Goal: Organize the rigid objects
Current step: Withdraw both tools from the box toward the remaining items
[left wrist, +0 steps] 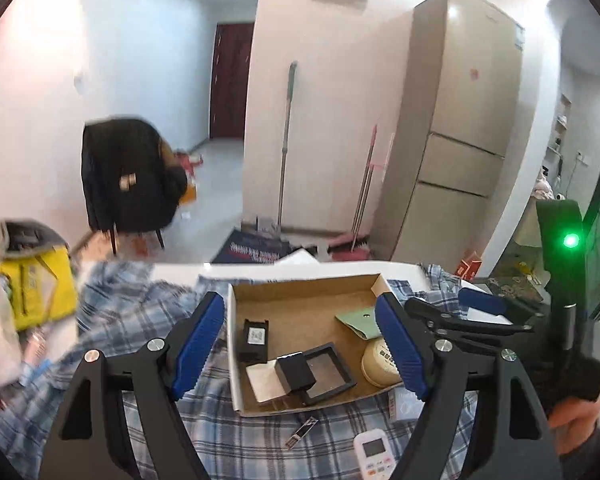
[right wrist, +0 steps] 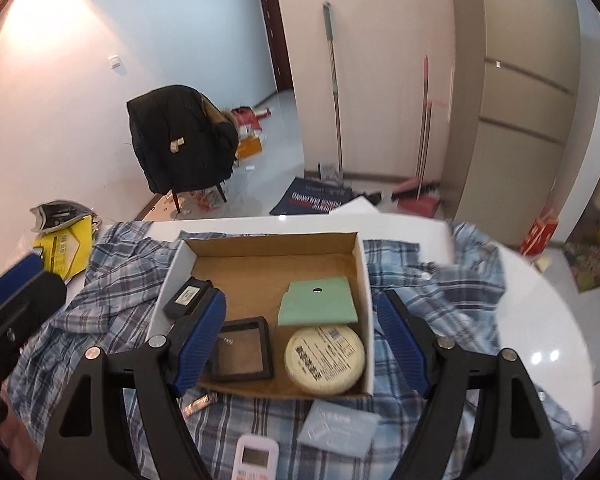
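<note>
An open cardboard box (left wrist: 300, 308) (right wrist: 274, 250) sits on a plaid cloth. Inside lie a black battery block (left wrist: 254, 336) (right wrist: 186, 296), a black square frame (left wrist: 328, 372) (right wrist: 244, 348), a small black box (left wrist: 296, 372), a round cream tin (left wrist: 376, 362) (right wrist: 324, 360) and a green card (left wrist: 358, 320) (right wrist: 320, 300). My left gripper (left wrist: 300, 350) is open and empty above the box's near side. My right gripper (right wrist: 300, 344) is open and empty over the box. A white remote (left wrist: 374, 454) (right wrist: 256, 458), a clear packet (right wrist: 336, 426) and a small metal strip (left wrist: 302, 432) (right wrist: 198, 402) lie on the cloth in front.
The plaid cloth (left wrist: 148, 312) (right wrist: 440, 280) covers a white table (right wrist: 540, 320). A yellow bag (left wrist: 36, 284) (right wrist: 66, 248) lies at the left. Beyond the table stand a chair with a black jacket (left wrist: 128, 176), a mop (left wrist: 286, 140) and a fridge (left wrist: 460, 120).
</note>
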{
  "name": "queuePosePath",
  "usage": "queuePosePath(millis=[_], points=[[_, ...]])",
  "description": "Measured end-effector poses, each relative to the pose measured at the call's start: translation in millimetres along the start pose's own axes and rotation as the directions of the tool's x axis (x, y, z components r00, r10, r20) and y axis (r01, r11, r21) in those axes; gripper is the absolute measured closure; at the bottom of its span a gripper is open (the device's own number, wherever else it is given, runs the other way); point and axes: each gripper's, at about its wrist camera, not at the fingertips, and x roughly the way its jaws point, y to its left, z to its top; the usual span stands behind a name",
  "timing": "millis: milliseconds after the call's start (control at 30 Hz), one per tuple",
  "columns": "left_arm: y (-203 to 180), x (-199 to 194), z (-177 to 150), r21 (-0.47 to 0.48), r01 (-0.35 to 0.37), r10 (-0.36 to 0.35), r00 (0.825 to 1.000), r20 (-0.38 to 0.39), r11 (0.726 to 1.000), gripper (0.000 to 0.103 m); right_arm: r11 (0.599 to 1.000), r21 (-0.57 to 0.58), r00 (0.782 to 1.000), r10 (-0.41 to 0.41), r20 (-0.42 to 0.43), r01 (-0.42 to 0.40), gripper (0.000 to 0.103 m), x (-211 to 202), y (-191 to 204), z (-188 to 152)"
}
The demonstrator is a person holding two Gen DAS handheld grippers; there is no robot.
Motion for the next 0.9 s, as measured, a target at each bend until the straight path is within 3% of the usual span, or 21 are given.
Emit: queuePosePath(millis=[333,467,700,900], points=[[6.9,-91.2,-36.5,0.025,0.052,-0.055,0.988,0.146,0.998,0.016,0.994,-0.107,0.996,0.016,0.084,-0.007,0.026,-83.3,13.3,-47.5],[4.9,-103.1,-49.4,0.042,0.064,-0.07,0.988,0.137,0.997,0.016,0.992,-0.12,0.994,0.044,0.097,-0.032,0.026,-101.1,15.8,-67.9],[2.9,-88.4,-77.6,0.062,0.063,-0.067,0.996,0.065,0.996,0.016,0.99,-0.109,0.989,0.104,0.105,-0.092,0.026,-108.2,17.6,-90.3],[6.8,-71.4,-97.9,0.051,0.106,-0.107,0.994,0.031,0.993,0.016,0.993,-0.095,0.993,0.08,0.088,-0.071,0.026,-94.7,12.3,-99.1]])
